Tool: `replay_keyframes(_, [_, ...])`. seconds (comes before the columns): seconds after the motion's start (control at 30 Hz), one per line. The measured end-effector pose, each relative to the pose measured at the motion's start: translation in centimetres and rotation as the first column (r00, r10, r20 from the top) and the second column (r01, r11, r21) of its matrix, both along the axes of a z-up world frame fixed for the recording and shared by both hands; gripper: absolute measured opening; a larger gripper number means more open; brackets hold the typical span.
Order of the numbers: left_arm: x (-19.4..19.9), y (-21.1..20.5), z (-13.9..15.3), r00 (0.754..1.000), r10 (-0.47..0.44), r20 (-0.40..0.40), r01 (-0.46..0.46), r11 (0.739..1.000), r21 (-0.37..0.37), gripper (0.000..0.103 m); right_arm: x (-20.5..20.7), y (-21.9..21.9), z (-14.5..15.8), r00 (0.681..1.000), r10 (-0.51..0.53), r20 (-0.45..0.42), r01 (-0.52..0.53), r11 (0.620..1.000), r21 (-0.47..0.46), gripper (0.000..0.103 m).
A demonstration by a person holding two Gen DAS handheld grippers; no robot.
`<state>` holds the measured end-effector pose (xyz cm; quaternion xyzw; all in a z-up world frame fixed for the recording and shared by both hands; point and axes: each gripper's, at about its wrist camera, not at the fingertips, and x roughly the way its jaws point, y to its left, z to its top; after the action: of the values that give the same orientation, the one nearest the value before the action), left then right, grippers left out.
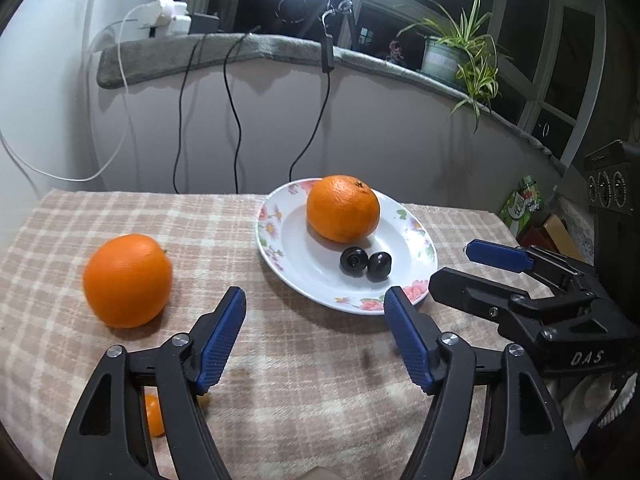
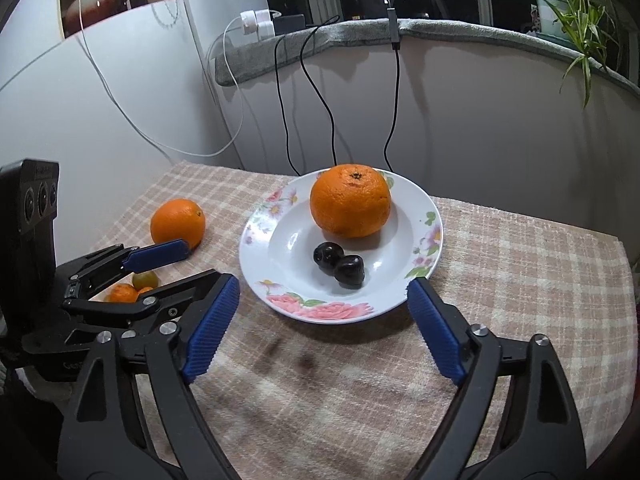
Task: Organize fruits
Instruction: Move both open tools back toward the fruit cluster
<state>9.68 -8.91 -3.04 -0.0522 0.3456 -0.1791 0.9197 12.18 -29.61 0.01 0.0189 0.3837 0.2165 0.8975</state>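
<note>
Room: white wall (image 2: 480,112) behind, grey-padded window ledge (image 1: 260,50) above, dark windows beyond. On ledge: potted plant (image 1: 460,52), white chargers (image 1: 170,16); black and white cables hanging down wall.

Bench (image 1: 300,368): covered with beige checked cloth.

Flowered plate (image 2: 316,308): right of centre on bench, holding one orange (image 2: 350,205) at rear and two dark fruits (image 2: 339,265), touching, in front.

Second orange (image 1: 127,280): on cloth, left of plate, apart from it.

Small orange and green fruits (image 2: 134,286): near bench's left front edge, partly hidden.

Left gripper (image 1: 315,344): jaws wide, empty, above cloth between loose orange and plate.

Right gripper (image 2: 324,330): jaws wide, empty, before plate's near rim.
</note>
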Motion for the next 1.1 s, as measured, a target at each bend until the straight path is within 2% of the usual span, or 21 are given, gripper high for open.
replay_keyframes(0.3, [-2.7, 2.1, 1.3, 0.999, 0.019, 0.035, -0.019, 1.0, 0.016, 0.072, -1.3, 1.0, 1.0, 0.999, 0.025, 0.048, -0.026, 0.999, 0.02, 0.089])
replay_keyframes(0.63, [-6.3, 7.4, 1.0, 0.993, 0.111, 0.028, -0.112, 0.993, 0.043, 0.072, -2.1, 4.5, 0.8, 0.986, 0.157, 0.058, -0.157, 0.988, 0.0, 0.089])
replay_keyframes(0.97, [-9.5, 10.9, -1.5, 0.981, 0.184, -0.059, -0.181, 0.982, 0.05, 0.071, -2.4, 9.1, -0.8, 0.954, 0.3, -0.004, -0.3, 0.954, -0.021, 0.089])
replay_keyframes(1.03, [-9.7, 11.2, -2.1, 0.979, 0.19, -0.077, -0.187, 0.981, 0.048, 0.069, -2.4, 10.0, -1.1, 0.947, 0.32, -0.012, -0.321, 0.947, -0.032, 0.089])
replay_keyframes(1.1, [-9.7, 11.5, -2.6, 0.976, 0.194, -0.095, -0.191, 0.981, 0.042, 0.062, -2.5, 10.7, -1.4, 0.941, 0.338, -0.021, -0.339, 0.94, -0.039, 0.088])
